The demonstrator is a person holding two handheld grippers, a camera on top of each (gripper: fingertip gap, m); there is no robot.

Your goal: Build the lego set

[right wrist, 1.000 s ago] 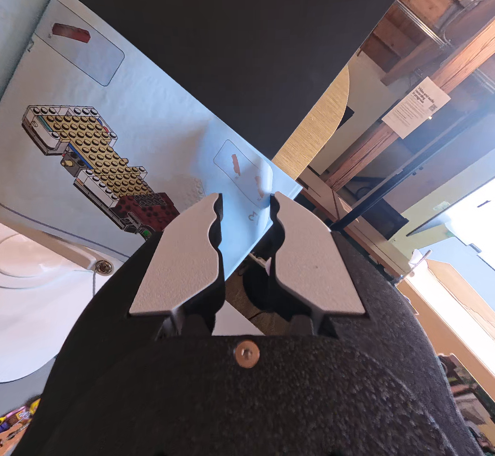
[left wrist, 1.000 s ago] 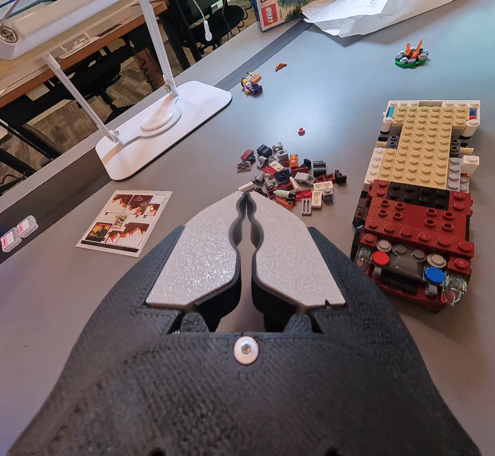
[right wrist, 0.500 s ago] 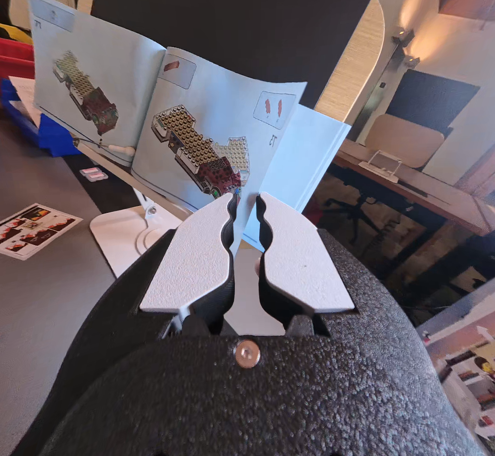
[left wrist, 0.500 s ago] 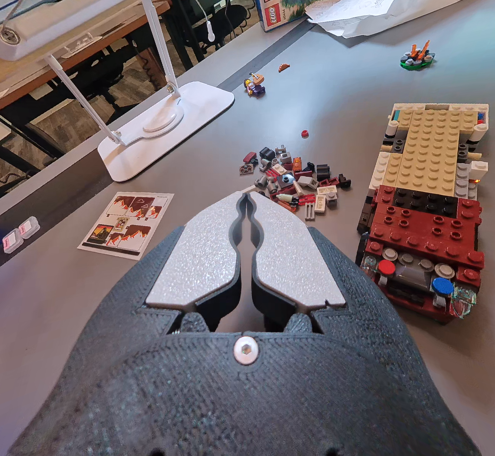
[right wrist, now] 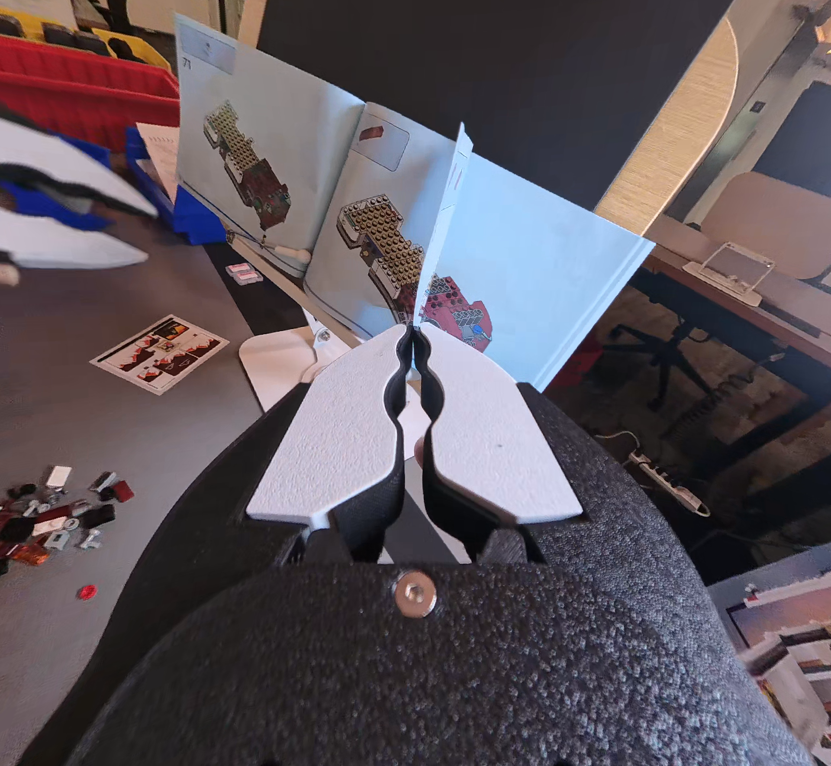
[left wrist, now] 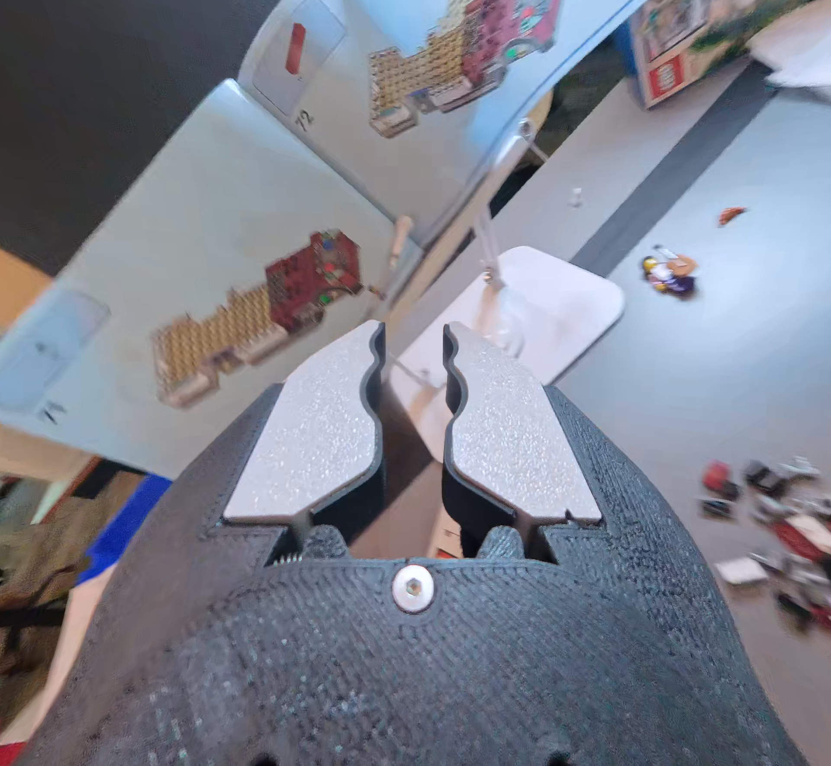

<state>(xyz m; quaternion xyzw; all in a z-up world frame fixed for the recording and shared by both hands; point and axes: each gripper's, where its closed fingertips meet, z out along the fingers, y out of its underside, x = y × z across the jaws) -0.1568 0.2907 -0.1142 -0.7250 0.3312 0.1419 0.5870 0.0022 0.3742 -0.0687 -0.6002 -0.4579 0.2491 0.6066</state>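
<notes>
Right gripper pinching a page of the propped-up booklet

Fingertips clamped on its bottom edge, so it stands up; left gripper gapes empty, stand just ahead.

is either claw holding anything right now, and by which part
The right claw is shut on a light blue paper page of the instruction booklet, pinched at its bottom corner. The left claw is open, holding nothing.
</notes>
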